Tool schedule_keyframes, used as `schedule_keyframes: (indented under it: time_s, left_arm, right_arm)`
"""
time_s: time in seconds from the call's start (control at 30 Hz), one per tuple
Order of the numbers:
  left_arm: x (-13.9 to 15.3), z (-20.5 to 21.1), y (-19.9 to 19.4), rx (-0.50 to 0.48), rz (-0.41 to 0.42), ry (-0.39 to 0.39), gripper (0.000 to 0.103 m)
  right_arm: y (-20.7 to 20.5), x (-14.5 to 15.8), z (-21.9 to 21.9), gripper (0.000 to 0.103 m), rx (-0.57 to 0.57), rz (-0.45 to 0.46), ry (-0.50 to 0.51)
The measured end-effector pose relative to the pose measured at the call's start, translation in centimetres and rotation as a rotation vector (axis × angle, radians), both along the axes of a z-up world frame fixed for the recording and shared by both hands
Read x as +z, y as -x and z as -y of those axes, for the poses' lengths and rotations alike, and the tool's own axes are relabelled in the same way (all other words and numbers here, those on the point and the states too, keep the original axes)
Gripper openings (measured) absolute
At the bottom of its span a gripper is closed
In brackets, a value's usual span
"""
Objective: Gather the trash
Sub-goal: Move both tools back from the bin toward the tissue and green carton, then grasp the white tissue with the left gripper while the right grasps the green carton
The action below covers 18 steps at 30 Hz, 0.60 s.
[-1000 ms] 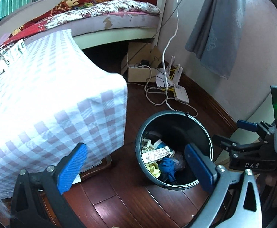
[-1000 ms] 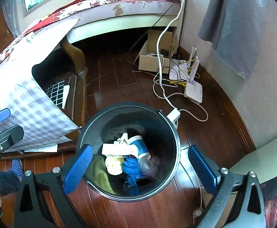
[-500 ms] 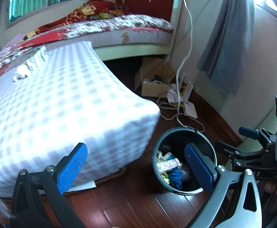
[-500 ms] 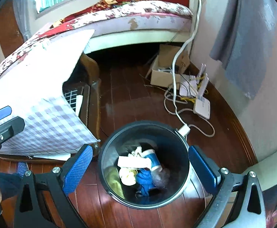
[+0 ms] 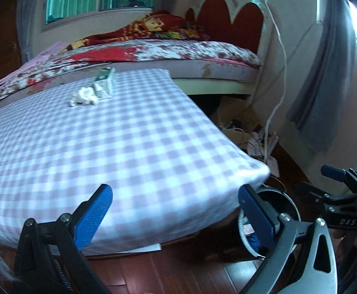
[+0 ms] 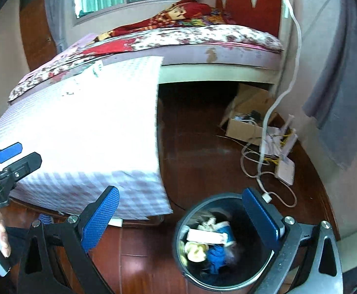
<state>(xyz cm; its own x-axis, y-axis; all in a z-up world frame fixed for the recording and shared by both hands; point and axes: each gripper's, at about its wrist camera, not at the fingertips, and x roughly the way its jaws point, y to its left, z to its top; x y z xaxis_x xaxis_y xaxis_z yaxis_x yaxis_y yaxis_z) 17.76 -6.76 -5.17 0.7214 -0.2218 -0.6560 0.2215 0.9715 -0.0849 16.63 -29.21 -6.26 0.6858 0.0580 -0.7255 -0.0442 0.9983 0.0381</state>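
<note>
A crumpled white tissue and a green-and-white wrapper lie at the far side of a table under a checked cloth. A black bin stands on the floor beside the table, holding paper, a yellow scrap and blue trash. My left gripper is open and empty over the table's near edge. My right gripper is open and empty above the bin's left rim. The right gripper also shows at the right edge of the left wrist view, and the left gripper at the left edge of the right wrist view.
A bed with a floral cover stands behind the table. A cardboard box, white routers and loose cables lie on the wooden floor by the wall. A grey curtain hangs at the right.
Both grippers have risen and tilted up away from the bin. The table top with the tissue and wrapper has come into the left view; the bin has dropped to the lower right.
</note>
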Motion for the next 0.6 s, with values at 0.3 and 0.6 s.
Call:
schedule_keyframes:
  time_s: [0.3,0.6]
  left_arm:
    - [1.8,-7.8,-3.9,0.138,0.038,-0.017,0.102]
    - [1.9,-13.8,-9.3,0.263,0.042,-0.025,0.102]
  right_arm:
    - [-5.5,3.4,-7.2,0.101,0.136,0.058,0.032]
    - [-13.1,4.1,-14.9,0.102,0.216,0.062,0.099]
